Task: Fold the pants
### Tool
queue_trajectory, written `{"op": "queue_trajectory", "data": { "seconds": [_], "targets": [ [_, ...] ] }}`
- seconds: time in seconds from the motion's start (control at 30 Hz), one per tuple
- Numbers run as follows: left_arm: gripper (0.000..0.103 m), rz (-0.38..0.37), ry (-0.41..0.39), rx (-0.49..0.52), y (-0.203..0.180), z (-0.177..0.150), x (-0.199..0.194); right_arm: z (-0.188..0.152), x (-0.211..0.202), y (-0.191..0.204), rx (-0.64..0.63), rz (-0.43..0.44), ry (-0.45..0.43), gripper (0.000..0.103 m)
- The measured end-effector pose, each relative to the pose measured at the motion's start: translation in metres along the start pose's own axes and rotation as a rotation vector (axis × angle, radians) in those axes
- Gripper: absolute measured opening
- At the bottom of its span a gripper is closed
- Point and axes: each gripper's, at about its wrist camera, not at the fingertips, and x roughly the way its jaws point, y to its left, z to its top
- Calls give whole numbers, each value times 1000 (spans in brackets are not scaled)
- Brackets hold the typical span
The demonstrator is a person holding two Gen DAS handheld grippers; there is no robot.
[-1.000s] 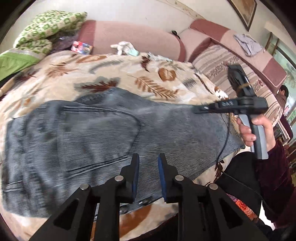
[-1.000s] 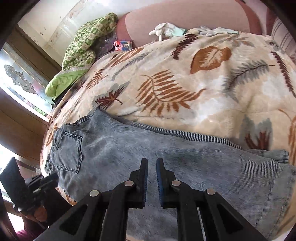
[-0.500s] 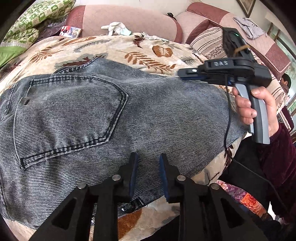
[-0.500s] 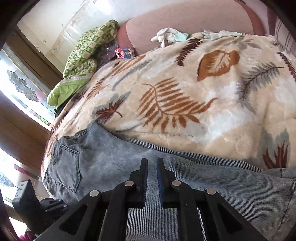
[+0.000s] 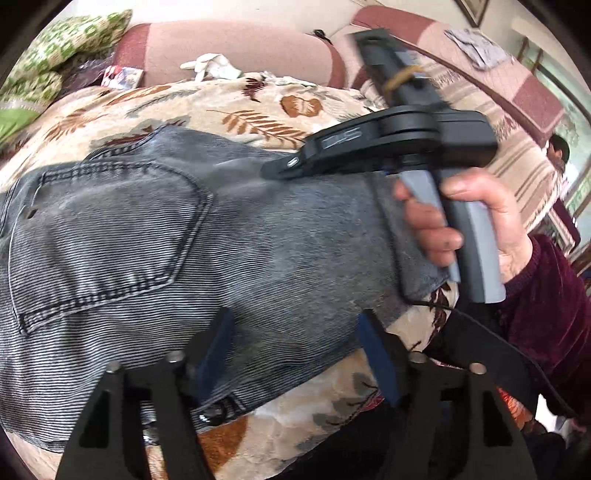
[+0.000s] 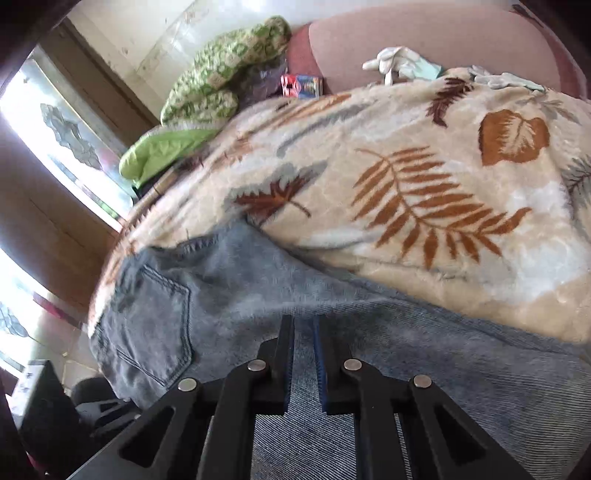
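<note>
Leaf-print blanket [image 5: 258,110] over a sofa. Left gripper [image 5: 295,354] hovers over the near edge of the grey jeans [image 5: 155,251], jaws opening — denim below them, not pinched. Right gripper [image 6: 303,363] pressed together, empty, above the leg. The jeans' long axis runs across both views, waist toward the left hand — left sits nearer the seat.

leaf-print blanket [image 6: 424,192] spread over the seat – cream ground, brown fern and leaf motifs. pink sofa backrest [image 5: 236,48] behind it. white gloves [image 6: 399,64] lie at the blanket's far edge. green patterned quilt [image 6: 225,70] bundled in the corner – small colourful packet [image 6: 301,85] beside it. framed picture [image 5: 476,9] on the wall.
</note>
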Motion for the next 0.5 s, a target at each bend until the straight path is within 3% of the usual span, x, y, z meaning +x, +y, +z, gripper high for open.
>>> {"op": "queue_trajectory", "data": {
  "seconds": [0.1,0.17,0.23,0.37,0.5],
  "targets": [
    [77,46,1,64,-9,-4,0,-4,2,1,-1,-17,-7,14],
    [77,38,-7,61,-7,-3,-4,-5,-11,-3,21,2,-18,14],
    [77,40,-33,33,-1,-1,-13,-11,-27,-10,36,11,-53,14],
    [77,152,-134,-30,27,8,-43,-17,-49,-26,76,-7,-99,14],
    [77,230,-197,-190,76,15,-72,-16,-47,-28,93,5,-94,14]
  ]
}}
